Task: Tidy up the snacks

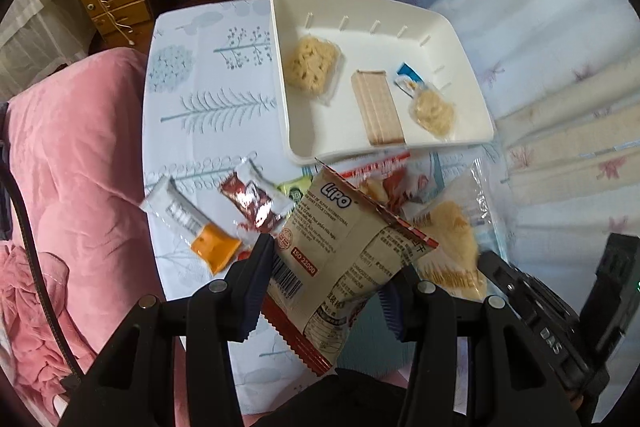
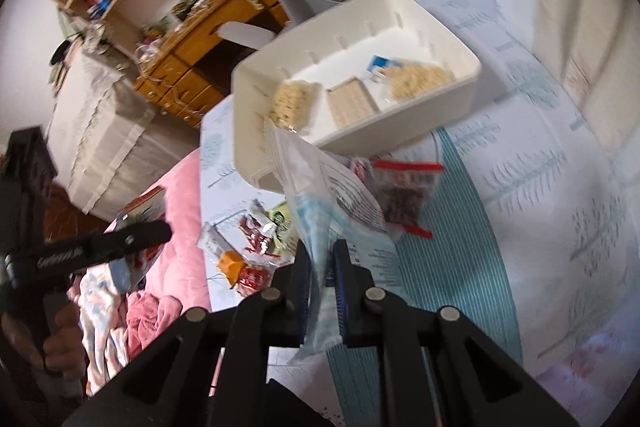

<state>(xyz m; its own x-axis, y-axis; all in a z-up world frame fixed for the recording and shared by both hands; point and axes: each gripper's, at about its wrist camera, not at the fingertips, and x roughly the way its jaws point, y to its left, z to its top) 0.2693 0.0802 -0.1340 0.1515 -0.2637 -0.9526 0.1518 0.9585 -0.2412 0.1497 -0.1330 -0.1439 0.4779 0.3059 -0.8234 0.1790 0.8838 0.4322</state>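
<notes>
The left tongs (image 1: 324, 291) are partly open and clamped on a tan Lipo biscuit packet (image 1: 340, 247), lifted off the desk (image 1: 208, 115); the packet's lower end runs down behind the fingers and cannot be followed. The right tongs (image 2: 322, 287) are pinched almost fully together on a clear bag with blue print (image 2: 332, 203) — thin film between the blue pads (image 2: 342, 291), its contents hard to read through blur.

The white tray (image 1: 464, 55) sits at the far side of the desk and holds a noodle block (image 1: 314, 67), a wafer pack (image 1: 378, 107) and a small clear pouch of pale snack (image 1: 432, 111) with a blue-and-white label.

Loose on the patterned cloth near the tray lie a white-and-orange bar (image 1: 192, 223), a red-brown wrapper (image 1: 256, 203) and a green packet (image 1: 296, 189), the last mostly covered by the Lipo packet. A red-striped bag of dark pieces (image 2: 404, 195) lies just below the tray (motion-smeared in the right wrist view). A pink blanket (image 1: 72, 167) borders the desk on the left, and the frame cuts it off.

In the right wrist view the other gripper's black arm shows at the left edge, a hand (image 2: 60, 343) beneath it, dim.
</notes>
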